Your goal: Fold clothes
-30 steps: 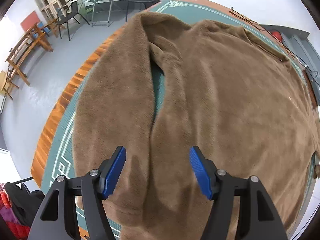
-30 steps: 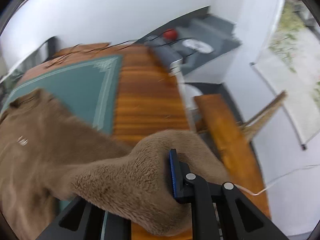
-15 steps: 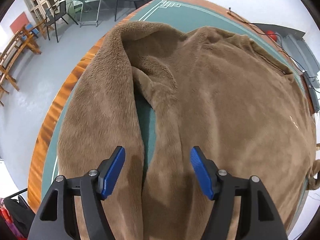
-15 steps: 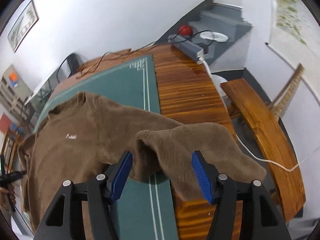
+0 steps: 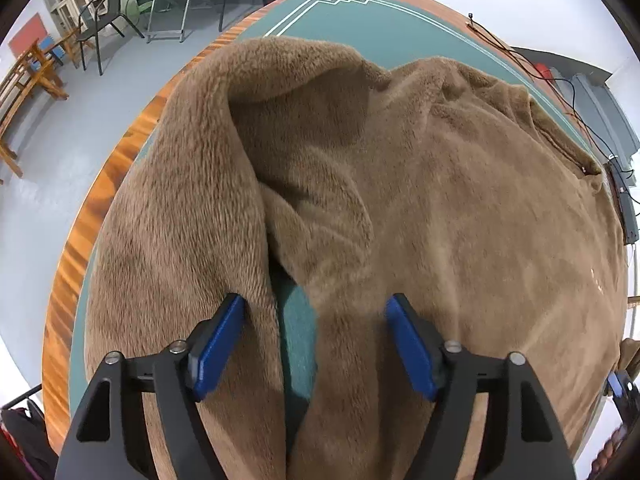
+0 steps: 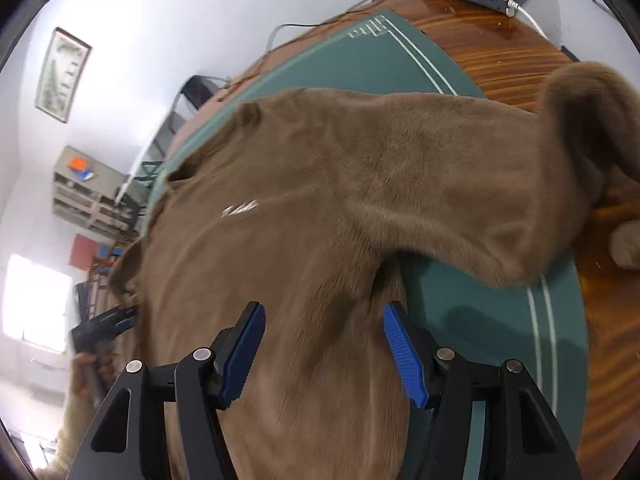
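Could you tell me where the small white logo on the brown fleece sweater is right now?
In the right wrist view, the white logo sits on the chest of the brown fleece sweater, left of centre, just below the neckline and above the open right gripper.

We are seeing bright, even light. The window [image 6: 36,300] is glaring white. Edges are bending round, and the sleeve [image 6: 560,184] is looking blurry.
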`<state>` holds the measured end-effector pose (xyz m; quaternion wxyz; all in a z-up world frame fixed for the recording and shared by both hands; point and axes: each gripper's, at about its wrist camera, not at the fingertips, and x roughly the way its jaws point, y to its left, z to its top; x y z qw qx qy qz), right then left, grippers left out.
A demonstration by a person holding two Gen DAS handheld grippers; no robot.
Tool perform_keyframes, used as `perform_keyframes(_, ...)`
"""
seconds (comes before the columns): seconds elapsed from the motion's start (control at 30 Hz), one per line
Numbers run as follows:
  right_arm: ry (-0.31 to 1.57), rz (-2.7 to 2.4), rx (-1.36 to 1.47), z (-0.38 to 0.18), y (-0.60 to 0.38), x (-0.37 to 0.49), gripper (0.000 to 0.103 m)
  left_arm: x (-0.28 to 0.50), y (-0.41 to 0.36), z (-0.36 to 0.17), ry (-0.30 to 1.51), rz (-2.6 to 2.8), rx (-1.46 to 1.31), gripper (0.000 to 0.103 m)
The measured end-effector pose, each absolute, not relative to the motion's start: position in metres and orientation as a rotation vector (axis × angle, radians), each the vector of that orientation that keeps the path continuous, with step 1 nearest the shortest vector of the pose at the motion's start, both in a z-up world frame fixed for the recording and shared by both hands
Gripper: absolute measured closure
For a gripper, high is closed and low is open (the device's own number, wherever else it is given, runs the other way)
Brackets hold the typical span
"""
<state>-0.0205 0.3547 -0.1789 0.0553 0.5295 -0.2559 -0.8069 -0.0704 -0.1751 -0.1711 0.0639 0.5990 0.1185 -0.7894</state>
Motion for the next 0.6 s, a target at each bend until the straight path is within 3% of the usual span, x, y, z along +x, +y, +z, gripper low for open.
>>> perform_keyframes(0.13, -0.735, -2.524, 1.668, -0.194, 0.356, -0.048, 0.045, -0.075, -0.178, -0.171, 0.368, -2.393, 1.799, 0.024)
perform_keyframes(0.2, -0.685, -2.571, 1.713, -0.199, 0.355, -0.058, 0.080, -0.077, -0.180, -0.170, 0.373, -2.397, 1.794, 0.024)
perform_keyframes(0.27, -0.657, -2.614, 1.702, -0.198, 0.354, -0.063, 0.087, -0.079, -0.182, -0.170, 0.378, -2.402, 1.788, 0.024)
perform_keyframes(0.37, -0.458, -2.848, 1.604, -0.166, 0.356, -0.063, 0.096, -0.082, -0.183, -0.170, 0.383, -2.409, 1.781, 0.024)
perform_keyframes(0.47, -0.466, -2.919, 1.583, -0.151, 0.369, -0.069, 0.096, -0.077, -0.178, -0.169, 0.339, -2.416, 1.772, 0.021)
perform_keyframes(0.6, -0.224, -2.936, 1.697, -0.173, 0.353, -0.088, 0.096, -0.070, -0.171, -0.169, 0.280, -2.425, 1.760, 0.019)
